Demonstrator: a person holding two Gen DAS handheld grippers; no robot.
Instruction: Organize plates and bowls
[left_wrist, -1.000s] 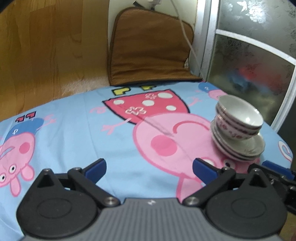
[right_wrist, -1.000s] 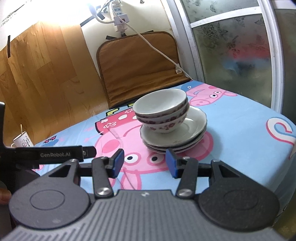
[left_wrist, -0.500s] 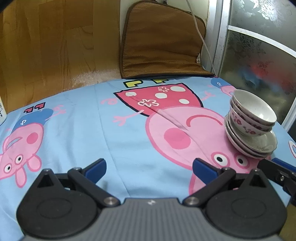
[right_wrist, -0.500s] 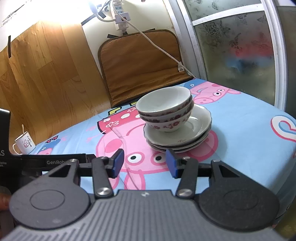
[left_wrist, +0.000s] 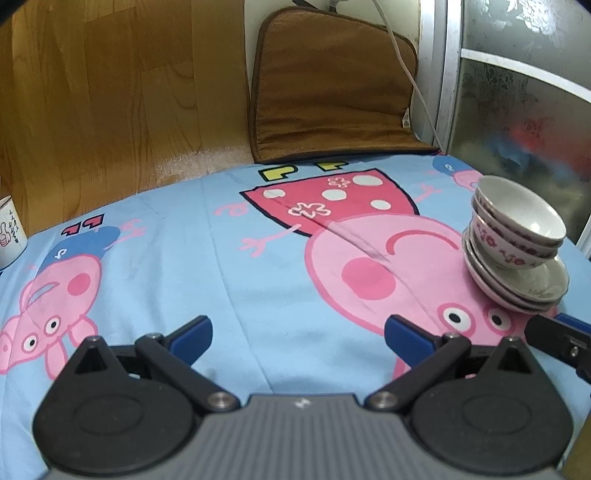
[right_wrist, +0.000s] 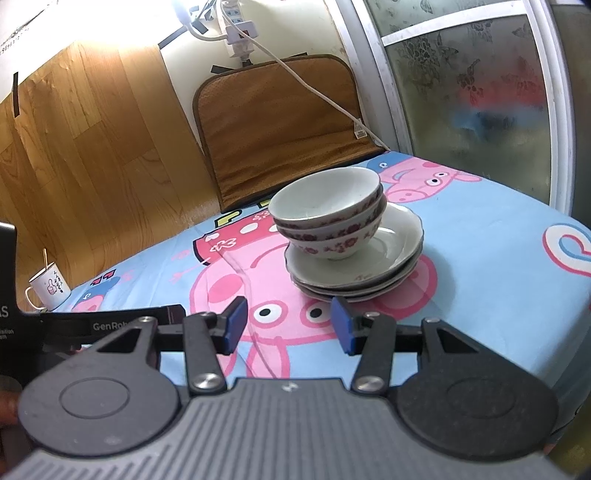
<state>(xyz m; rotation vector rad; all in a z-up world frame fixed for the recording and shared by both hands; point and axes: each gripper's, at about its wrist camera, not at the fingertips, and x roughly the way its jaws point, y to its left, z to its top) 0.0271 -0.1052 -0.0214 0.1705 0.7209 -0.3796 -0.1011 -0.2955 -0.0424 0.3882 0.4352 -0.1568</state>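
Observation:
Three nested white bowls with red flower bands (right_wrist: 332, 218) stand on a stack of white plates (right_wrist: 391, 258) on the cartoon-pig cloth. In the left wrist view the same bowls (left_wrist: 517, 225) and plates (left_wrist: 517, 288) sit at the far right. My right gripper (right_wrist: 288, 325) hovers just in front of the stack, open, nothing between its blue pads. My left gripper (left_wrist: 297, 338) is open wide over bare cloth, left of the stack. The right gripper's finger (left_wrist: 557, 343) shows at the lower right edge of the left wrist view.
A white mug (right_wrist: 48, 288) with a stick in it stands at the far left of the table (right_wrist: 498, 258). A brown cushion (right_wrist: 280, 129) leans on the back wall with a white cable (right_wrist: 325, 99) across it. A frosted glass door (right_wrist: 472, 92) is on the right.
The left wrist view has swung a little, so the stack sits further right and the mug edge appears at the left. The right gripper and the stack have stayed put.

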